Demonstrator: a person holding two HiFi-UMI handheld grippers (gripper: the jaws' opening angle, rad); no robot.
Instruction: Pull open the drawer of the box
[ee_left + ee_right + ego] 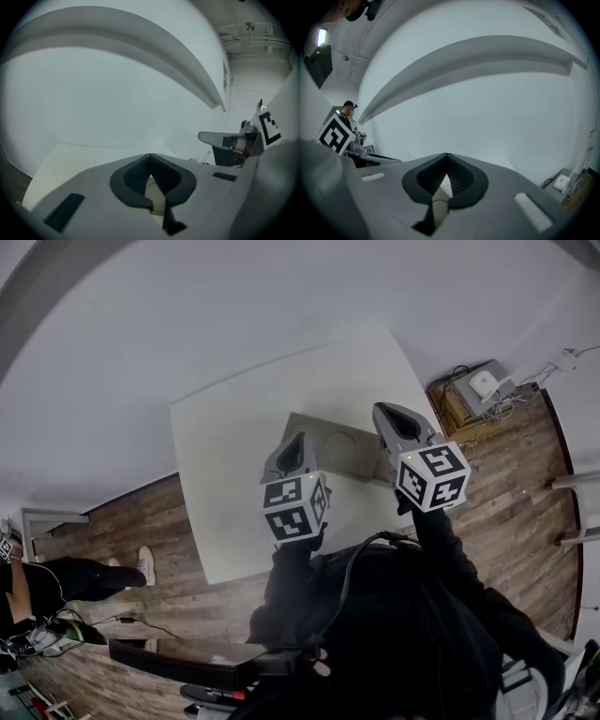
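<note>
Head view: tan box on white table, frame centre. Left gripper over box's 9 o'clock edge, right gripper over 3 o'clock edge. Drawer not discernible.

Left gripper view: jaw tips touching, nothing gripped; tan surface shows through gap beneath.

Right gripper view: jaw tips touching, empty; left gripper at 9 o'clock.

Black long sleeves; black cable looped at chest; grey left gripper, right gripper; white cubes, black square markers
</note>
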